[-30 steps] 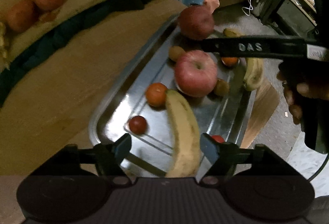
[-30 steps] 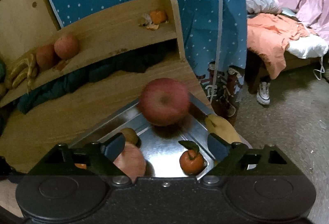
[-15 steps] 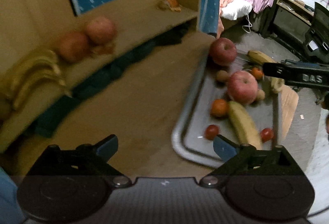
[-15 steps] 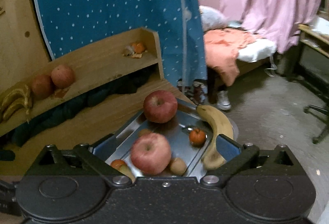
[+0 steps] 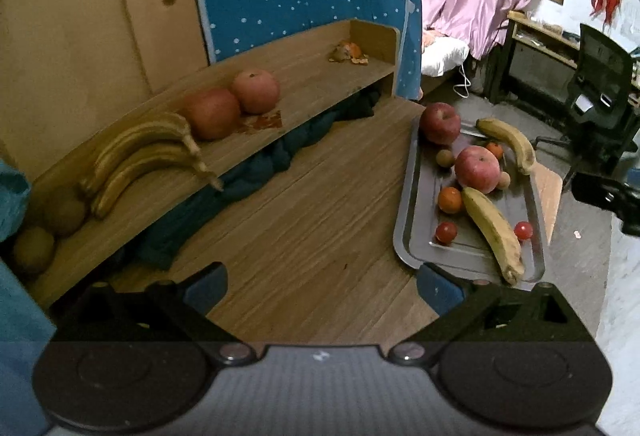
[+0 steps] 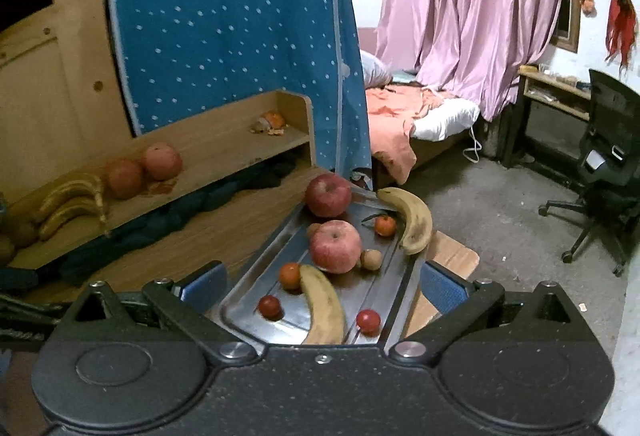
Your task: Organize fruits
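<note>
A metal tray (image 5: 406, 204) (image 6: 256, 272) on the wooden table holds two apples (image 5: 477, 169) (image 6: 335, 245), two bananas (image 5: 493, 232) (image 6: 323, 304), oranges and small red fruits. On the raised wooden shelf (image 5: 304, 76) lie two apples (image 5: 255, 91), a banana bunch (image 5: 144, 156) and brown round fruits (image 5: 32, 248). My left gripper (image 5: 320, 288) is open and empty, held back over the bare table left of the tray. My right gripper (image 6: 322, 286) is open and empty, above the tray's near end.
Dark cloth (image 5: 280, 152) is stuffed under the shelf. Orange peel (image 5: 348, 52) lies at the shelf's right end. A blue dotted curtain (image 6: 240, 36) hangs behind. To the right are a bed (image 6: 420, 112), an office chair (image 6: 608, 172) and concrete floor.
Both grippers have pulled back and up from the tray. The left one has swung left, bringing the shelf into view; the tray's fruits look unmoved.
</note>
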A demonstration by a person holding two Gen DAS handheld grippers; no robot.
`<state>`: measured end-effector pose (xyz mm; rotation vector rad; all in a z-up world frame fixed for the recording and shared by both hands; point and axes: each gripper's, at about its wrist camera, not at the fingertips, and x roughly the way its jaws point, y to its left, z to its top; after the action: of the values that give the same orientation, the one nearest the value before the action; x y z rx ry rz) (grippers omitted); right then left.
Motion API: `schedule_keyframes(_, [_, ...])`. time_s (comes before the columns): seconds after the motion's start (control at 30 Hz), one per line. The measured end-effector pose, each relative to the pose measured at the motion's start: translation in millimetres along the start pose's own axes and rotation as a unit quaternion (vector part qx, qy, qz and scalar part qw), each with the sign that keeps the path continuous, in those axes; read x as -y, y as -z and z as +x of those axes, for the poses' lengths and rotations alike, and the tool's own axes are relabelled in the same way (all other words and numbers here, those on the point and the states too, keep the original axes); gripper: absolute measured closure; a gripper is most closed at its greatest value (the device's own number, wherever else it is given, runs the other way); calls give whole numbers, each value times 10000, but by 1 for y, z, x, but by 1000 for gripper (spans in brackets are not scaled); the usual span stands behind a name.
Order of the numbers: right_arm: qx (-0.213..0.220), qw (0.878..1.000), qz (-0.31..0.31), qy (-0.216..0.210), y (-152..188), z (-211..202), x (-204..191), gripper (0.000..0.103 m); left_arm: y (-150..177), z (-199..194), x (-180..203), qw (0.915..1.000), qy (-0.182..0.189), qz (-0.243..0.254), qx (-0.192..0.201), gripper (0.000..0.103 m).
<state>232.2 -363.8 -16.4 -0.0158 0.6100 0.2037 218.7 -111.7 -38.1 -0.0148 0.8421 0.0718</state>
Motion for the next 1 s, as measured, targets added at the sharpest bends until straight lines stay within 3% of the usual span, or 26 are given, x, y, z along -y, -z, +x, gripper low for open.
schedule_keyframes(0.37, [247,9995,150,139,44,-71,-26,1,36,-48,-12,9993,-120,0,342,0])
schedule_keyframes(0.73, [413,9970,583,292,101,-169,-59,1,90,-129,-22,9983,-177,271,492,0])
schedule_keyframes(1.0, [545,9954,645,463,118,-203,-84,1,111,-157,-46,9974,-117,348,618,0])
